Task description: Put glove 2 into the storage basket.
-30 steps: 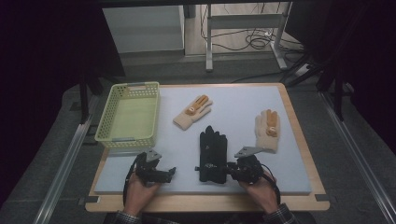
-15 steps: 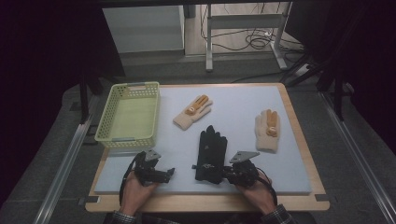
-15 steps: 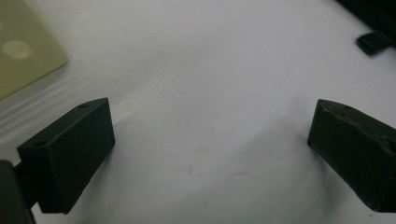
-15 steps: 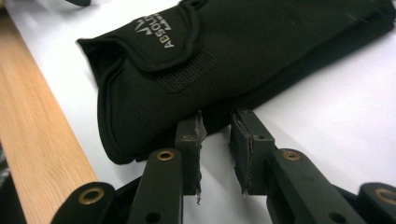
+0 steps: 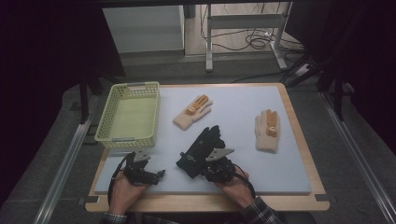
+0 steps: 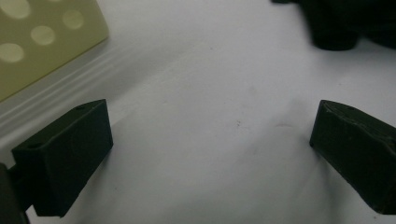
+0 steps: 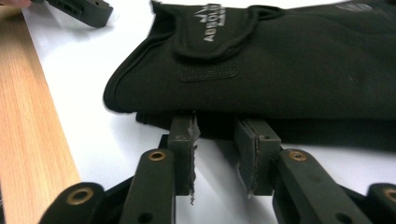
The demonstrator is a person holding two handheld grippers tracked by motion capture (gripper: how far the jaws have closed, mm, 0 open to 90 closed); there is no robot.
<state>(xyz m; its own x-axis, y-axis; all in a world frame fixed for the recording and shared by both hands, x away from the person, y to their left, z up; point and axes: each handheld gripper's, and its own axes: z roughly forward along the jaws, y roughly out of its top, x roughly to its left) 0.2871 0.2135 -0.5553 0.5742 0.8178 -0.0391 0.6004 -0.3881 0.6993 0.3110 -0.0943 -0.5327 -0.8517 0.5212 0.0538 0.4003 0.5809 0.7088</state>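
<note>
The right tool (image 5: pixel 204 169) met the cuff edge of the black glove (image 5: pixel 201 149) at the desk's (image 5: pixel 289 172) near edge, jaws narrowed without clearly gripping, while the left tool (image 5: pixel 156 175) rested spread, clear of the basket (image 5: pixel 128 116).

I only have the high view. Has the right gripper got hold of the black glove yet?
Observer: Not visibly. In the right gripper view, the right gripper has its jaws slightly apart. Their tips are at the cuff edge of the glove, with bare mat showing between them.
Operator: And the left gripper?
Observer: The left gripper view shows its jaws wide open, low over bare mat, with a corner of the basket close to one jaw.
</note>
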